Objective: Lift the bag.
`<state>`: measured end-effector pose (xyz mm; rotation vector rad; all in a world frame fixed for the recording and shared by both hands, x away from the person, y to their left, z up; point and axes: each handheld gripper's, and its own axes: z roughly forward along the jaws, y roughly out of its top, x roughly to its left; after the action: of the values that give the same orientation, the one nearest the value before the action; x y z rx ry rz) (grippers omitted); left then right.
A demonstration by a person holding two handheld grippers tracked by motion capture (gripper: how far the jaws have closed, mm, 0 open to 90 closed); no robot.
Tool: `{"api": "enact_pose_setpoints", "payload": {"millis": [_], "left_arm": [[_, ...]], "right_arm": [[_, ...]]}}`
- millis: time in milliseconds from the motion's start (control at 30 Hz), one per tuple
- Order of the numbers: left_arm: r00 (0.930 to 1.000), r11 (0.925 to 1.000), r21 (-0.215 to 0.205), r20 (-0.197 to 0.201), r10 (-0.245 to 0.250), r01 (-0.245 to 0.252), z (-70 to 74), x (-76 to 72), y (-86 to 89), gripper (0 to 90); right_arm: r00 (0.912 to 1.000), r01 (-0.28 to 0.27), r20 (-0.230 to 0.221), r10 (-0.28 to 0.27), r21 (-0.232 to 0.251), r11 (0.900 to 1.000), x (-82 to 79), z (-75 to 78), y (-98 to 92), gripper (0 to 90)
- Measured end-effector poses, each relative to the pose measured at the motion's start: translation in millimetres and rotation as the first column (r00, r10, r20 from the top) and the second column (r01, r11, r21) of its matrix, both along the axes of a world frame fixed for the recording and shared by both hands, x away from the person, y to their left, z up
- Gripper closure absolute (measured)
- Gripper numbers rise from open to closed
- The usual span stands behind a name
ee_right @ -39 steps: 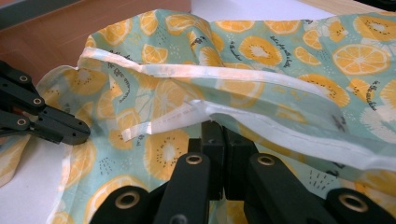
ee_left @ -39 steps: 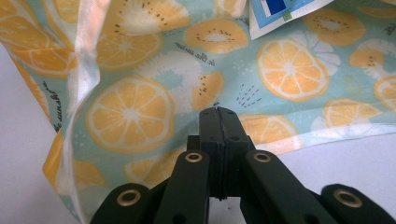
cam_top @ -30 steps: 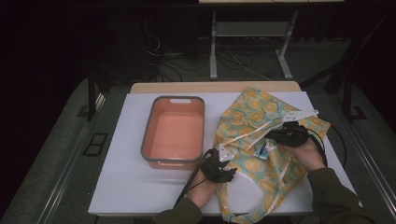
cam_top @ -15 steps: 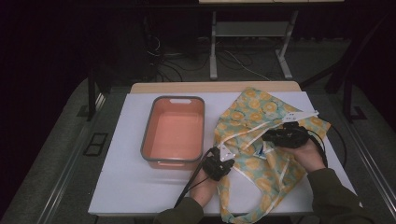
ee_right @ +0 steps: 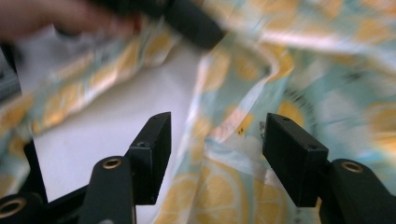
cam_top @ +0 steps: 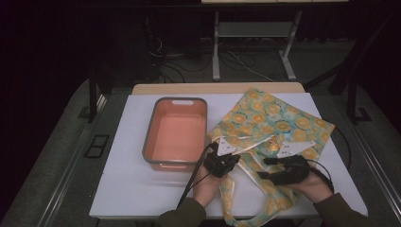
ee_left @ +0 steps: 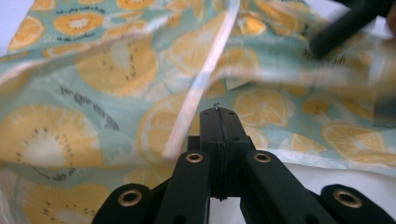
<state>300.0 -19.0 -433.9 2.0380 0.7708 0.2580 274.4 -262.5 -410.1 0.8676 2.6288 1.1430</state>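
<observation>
Overhead view: citrus-print fabric bag lies on the right half of the white table, just beside an orange collapsible tub, with the left gripper at the bag's near-left edge and the right gripper over its near part, where the handles trail toward the table edge. Left gripper view: the jaws are pressed together, their tips at the bag beside a pale strap, though whether cloth is pinched between them cannot be told. Right gripper view: the jaws have just been opening and stand spread, with a fold of the blurred bag between them but clear of both pads.
</observation>
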Motion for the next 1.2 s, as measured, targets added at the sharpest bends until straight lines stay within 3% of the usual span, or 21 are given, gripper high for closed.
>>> {"api": "enact_pose_setpoints", "payload": {"millis": [200, 267, 367, 400, 467, 533, 633, 733, 800, 900, 933, 1000, 1067, 1200], "left_arm": [[1.0000, 0.9997, -0.026, 0.004, 0.001, 0.000, 2.7, 1.2, 1.8, 90.0], [1.0000, 0.9994, -0.034, 0.006, 0.001, 0.000, 3.3, 1.1, 2.1, 90.0], [1.0000, 0.9998, -0.017, 0.001, -0.007, 0.007, 2.0, 1.1, 1.0, 89.5], [1.0000, 1.0000, -0.002, 0.005, -0.002, 0.002, 1.2, 0.3, 0.0, 86.4], [0.9998, 0.9994, 0.035, 0.018, 0.002, -0.003, 0.5, -2.2, -1.9, 67.7], [0.9998, 0.9988, 0.049, 0.020, -0.008, 0.007, -0.2, -4.7, -3.7, 57.1], [0.9992, 0.9950, 0.091, -0.003, -0.041, 0.041, -2.7, -6.9, -8.0, 48.9], [0.9993, 0.9896, 0.139, -0.014, -0.035, 0.037, -7.5, -7.8, -12.9, 41.0], [0.9998, 0.9859, 0.166, -0.013, -0.016, 0.018, -10.1, -6.2, -13.9, 42.8], [0.9992, 0.9862, 0.165, -0.039, -0.002, 0.008, -12.9, -2.1, -13.7, 64.0], [0.9990, 0.9864, 0.164, -0.044, -0.003, 0.010, -13.5, -0.8, -12.8, 75.2], [0.9987, 0.9916, 0.129, -0.052, 0.000, 0.007, -12.3, 1.0, -10.8, 88.6], [0.9993, 0.9947, 0.102, -0.037, 0.001, 0.003, -7.0, 1.2, -9.6, 89.4], [0.9997, 0.9996, 0.009, 0.004, 0.025, -0.025, 12.8, 0.4, -4.3, 89.6]], "right_arm": [[0.9982, -0.036, -0.052, 0.030, -0.123, 0.992, -1.2, -32.5, 20.3, 42.8], [0.9996, -0.026, -0.018, 0.024, -0.143, 0.989, -1.0, -31.9, 21.1, 65.5], [0.9998, -0.021, -0.007, 0.021, -0.141, 0.990, 2.4, -32.1, 16.1, 87.3], [0.9998, -0.020, -0.012, 0.018, -0.138, 0.990, 3.0, -31.9, 14.7, 88.3], [0.9997, -0.024, -0.013, 0.023, -0.132, 0.991, 4.1, -31.6, 12.5, 88.8], [0.9999, -0.017, -0.004, 0.017, -0.116, 0.993, 4.6, -29.1, 10.0, 89.0], [0.9999, -0.001, 0.016, 0.003, -0.079, 0.997, 5.8, -22.8, 3.5, 89.1], [0.9996, 0.017, 0.023, -0.016, -0.050, 0.999, 8.1, -18.1, -3.4, 89.1], [0.9994, 0.022, 0.026, -0.021, -0.029, 0.999, 9.5, -15.3, -7.3, 89.1], [0.9987, 0.028, 0.043, -0.028, -0.005, 1.000, 10.3, -10.6, -11.6, 89.1], [0.9985, 0.032, 0.045, -0.032, 0.002, 0.999, 10.5, -8.9, -13.0, 89.1], [0.9978, 0.039, 0.053, -0.040, 0.013, 0.999, 11.6, -6.2, -15.8, 89.1], [0.9969, 0.043, 0.065, -0.044, 0.017, 0.999, 12.7, -3.4, -17.1, 89.1], [0.9927, 0.058, 0.104, -0.062, 0.037, 0.998, 17.9, 7.6, -20.9, 89.1]]}}
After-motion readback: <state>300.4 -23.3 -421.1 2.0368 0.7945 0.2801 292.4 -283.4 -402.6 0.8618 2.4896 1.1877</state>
